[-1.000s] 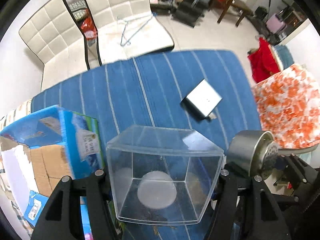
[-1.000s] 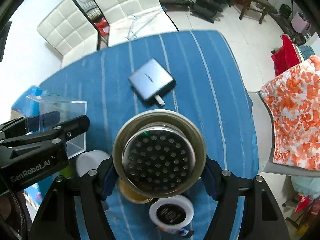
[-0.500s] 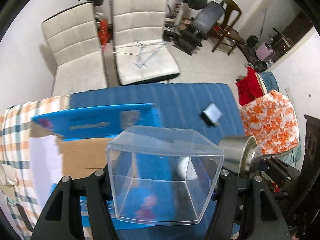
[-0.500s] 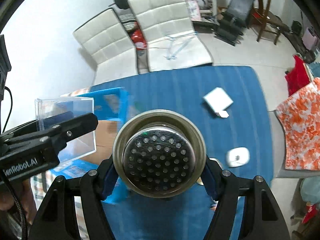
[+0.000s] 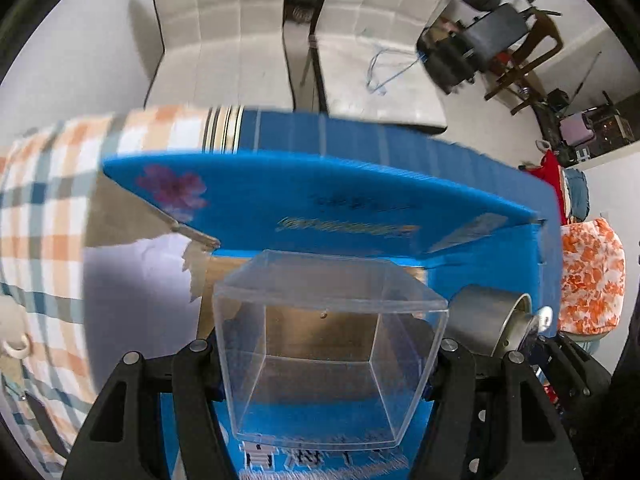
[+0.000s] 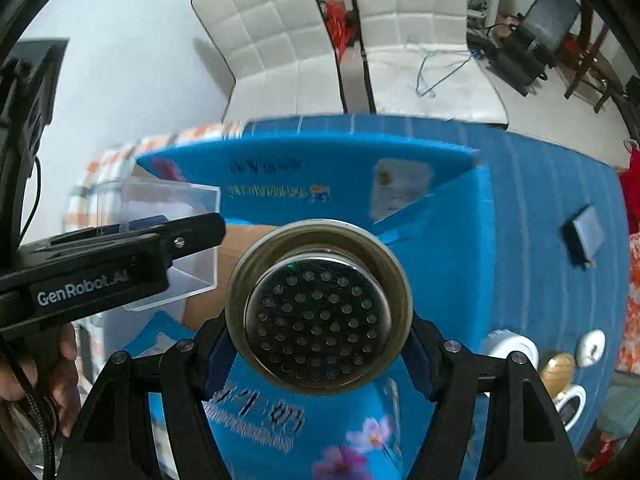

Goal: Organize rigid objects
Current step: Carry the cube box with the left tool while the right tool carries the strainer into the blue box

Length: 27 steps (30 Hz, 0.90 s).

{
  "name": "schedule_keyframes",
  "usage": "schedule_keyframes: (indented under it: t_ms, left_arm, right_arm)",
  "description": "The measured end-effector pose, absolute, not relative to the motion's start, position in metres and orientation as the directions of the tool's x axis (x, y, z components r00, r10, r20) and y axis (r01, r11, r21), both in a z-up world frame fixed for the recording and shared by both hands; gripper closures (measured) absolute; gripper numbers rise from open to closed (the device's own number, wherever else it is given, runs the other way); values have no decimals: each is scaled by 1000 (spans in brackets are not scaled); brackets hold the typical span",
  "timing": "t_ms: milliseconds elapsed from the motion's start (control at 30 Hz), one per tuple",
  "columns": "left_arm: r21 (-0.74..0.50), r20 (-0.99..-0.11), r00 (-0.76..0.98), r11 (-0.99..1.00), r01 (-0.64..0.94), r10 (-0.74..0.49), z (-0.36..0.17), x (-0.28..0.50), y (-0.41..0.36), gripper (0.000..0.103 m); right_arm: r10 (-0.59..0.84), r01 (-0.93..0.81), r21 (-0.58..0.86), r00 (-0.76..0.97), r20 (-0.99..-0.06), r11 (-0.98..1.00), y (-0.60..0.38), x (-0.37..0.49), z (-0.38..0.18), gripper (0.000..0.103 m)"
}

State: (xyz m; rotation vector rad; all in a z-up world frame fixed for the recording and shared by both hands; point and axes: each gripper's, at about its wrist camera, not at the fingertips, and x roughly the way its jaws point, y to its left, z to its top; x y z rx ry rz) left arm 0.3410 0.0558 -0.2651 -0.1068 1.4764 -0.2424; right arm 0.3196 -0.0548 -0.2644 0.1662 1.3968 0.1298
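This is a room in a home, a dining corner that doubles as a workout space. A table (image 6: 540,184) under a blue striped cloth stands near two white padded chairs (image 6: 280,40) on the far side. Far right, on the pale tiled floor, stand a weight bench (image 5: 492,28) and a wooden chair (image 5: 536,52). A checked cloth (image 5: 44,184) drapes the left, and red clothing (image 5: 550,164) lies to the right.

Print on blue box flap (image 5: 344,216) blurred, unreadable, mid frame. Small round items (image 6: 576,364) lower right of right view too small to ID. Person's hand (image 6: 36,384) cut off at lower-left edge.
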Motion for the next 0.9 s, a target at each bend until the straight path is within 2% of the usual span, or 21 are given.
schedule_keyframes:
  t_ms: [133,333,567,800,833,900]
  left_arm:
    - [-240,-970,12,967,87,-242,-301,350,54,41]
    - [-260,-965,-41,962,85,-257,-327,359,50,41]
    - [-267,-962,-76,962,61,-262,-335,366,49,41]
    - [-203,-977,-84,977,61,-197,-328,363,48,41]
    - [-201,-977,-82,978,57,-196,-327,363,48,38]
    - [-205,-976,-81,978,47,-201,-324,362,48,25]
  right_arm:
    - [160,2,162,121,-980,987,-46,333,-301,30]
    - [165,15,166,68,-984,986,-46,342,-336,30]
    - [160,28,161,56,-986,986,-43,347,-353,30]
    - [159,37,159,16,-987,987,-47,350,-363,29]
    - [156,40,156,10,-988,987,-47,350,-365,29]
    - [156,47,156,-8,-988,987,-47,351,-368,29]
